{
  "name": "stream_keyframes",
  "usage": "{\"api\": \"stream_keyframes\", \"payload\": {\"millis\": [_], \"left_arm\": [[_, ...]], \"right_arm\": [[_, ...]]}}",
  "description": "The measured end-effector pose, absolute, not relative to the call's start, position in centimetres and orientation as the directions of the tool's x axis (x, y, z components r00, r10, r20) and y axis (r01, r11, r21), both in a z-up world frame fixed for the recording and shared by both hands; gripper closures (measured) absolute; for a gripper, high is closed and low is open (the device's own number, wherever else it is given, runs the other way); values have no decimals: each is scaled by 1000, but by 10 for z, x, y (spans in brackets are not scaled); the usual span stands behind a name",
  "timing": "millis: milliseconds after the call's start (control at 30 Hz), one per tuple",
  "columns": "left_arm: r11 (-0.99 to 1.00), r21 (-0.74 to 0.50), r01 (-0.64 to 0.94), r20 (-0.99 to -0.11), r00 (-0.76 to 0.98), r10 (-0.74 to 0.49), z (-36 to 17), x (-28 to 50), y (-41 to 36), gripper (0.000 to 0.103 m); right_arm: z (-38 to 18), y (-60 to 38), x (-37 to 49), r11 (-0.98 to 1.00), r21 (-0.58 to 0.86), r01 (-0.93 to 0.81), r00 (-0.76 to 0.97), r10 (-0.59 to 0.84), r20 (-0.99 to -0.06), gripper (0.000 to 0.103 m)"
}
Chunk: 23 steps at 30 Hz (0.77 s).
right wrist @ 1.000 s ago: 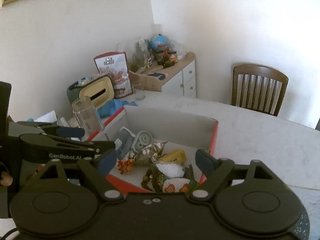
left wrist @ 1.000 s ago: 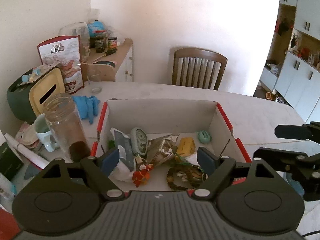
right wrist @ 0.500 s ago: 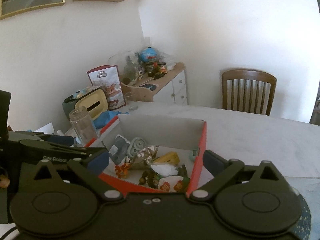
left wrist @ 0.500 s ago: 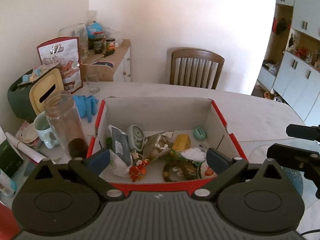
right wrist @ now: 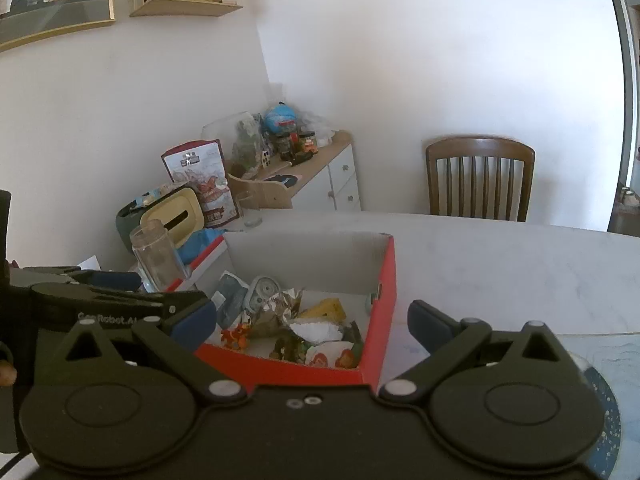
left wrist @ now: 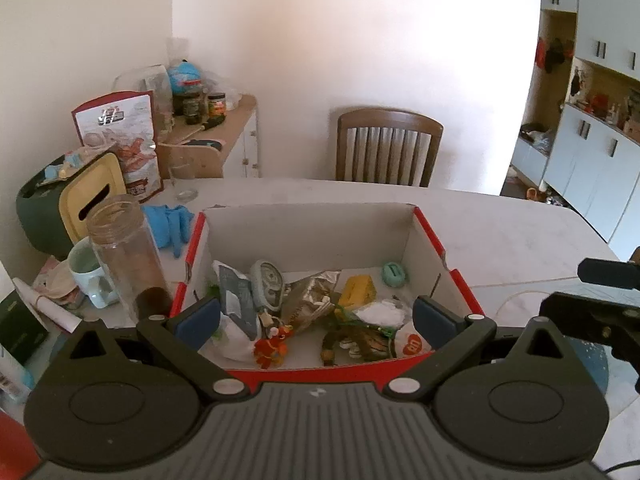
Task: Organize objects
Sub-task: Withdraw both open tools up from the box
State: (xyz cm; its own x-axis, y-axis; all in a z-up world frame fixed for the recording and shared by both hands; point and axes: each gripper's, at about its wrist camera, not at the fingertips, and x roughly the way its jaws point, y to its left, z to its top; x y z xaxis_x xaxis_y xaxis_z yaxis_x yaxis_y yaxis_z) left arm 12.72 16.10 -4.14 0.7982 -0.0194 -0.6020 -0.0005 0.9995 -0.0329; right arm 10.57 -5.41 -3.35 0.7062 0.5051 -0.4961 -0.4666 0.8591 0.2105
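the pale worktop [left wrist: 500, 232] runs out ahead of both grippers, and on it, straight ahead of the left gripper [left wrist: 316, 318], sits the red box [left wrist: 434, 236] with its white inside, open at the top. a second ago both grippers sat closer over the box; now they have drawn back and up, so its whole near red wall shows below the left gripper's fingers and more bare worktop shows beyond the right gripper [right wrist: 310, 320]. both grippers are spread wide with nothing between the fingers, so whatever the last reach was, it has ended with both released. left of the left gripper stands a clear jar [left wrist: 126, 252] with a dark residue at its foot, outside the box and touching nothing in it (a mug and blue gloves sit further left). the small things lie jumbled in the box: a crinkled foil wrapper [left wrist: 310, 294] in the middle, a grey pouch [left wrist: 236, 296] and a round pale-green gadget [left wrist: 268, 280] toward the left, a yellow block [left wrist: 360, 288] and a little teal piece [left wrist: 394, 274] toward the far right, an orange figure [left wrist: 272, 346] nearest the gripper. this pull-back would fit a pause after dropping something in as well as a look before picking something out; the pictures don't settle which.
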Motion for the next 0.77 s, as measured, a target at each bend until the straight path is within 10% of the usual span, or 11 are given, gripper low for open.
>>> {"api": "stream_keyframes", "payload": {"millis": [767], "left_arm": [[1000, -12, -10, -592, 806, 1, -39, 127, 152, 0]], "right_arm": [[-39, -61, 101, 873, 226, -433, 709, 485, -512, 1]]}}
